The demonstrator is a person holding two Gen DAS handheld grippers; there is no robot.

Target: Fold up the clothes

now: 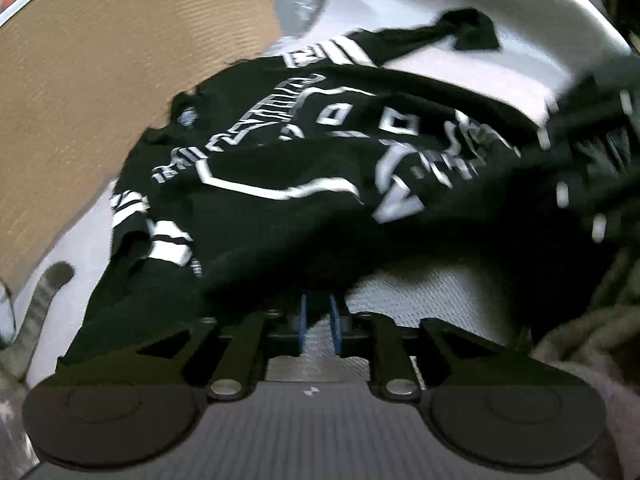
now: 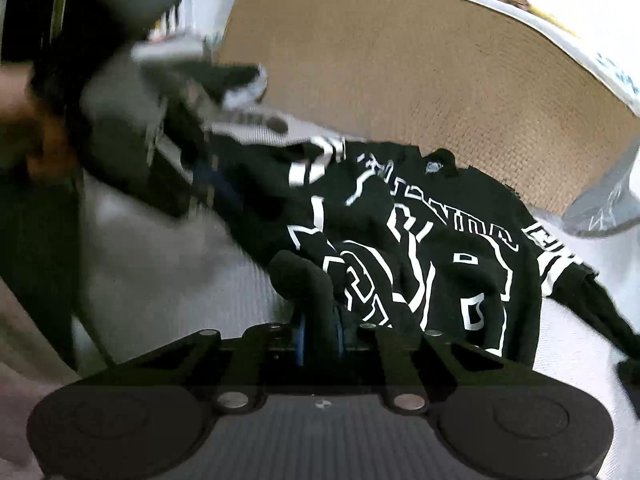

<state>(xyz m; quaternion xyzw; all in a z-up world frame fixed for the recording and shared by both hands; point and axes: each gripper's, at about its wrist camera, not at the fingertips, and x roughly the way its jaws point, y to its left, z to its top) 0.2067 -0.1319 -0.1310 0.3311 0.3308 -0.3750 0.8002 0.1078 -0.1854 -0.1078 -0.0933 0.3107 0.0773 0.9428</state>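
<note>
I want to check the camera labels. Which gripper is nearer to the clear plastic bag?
Right. The right gripper holds the black shirt on the clear plastic bag side; the left gripper grips the opposite edge.

place: home bedroom; evidence: white bed sheet point(image 1: 460, 76); woven tan headboard point(image 2: 400, 80); cluttered shelf point(image 2: 600, 12)

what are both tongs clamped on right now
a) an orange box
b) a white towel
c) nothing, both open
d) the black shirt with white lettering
d: the black shirt runs between the blue pads of the left tongs, and a bunched fold of it sits in the right tongs.
</note>
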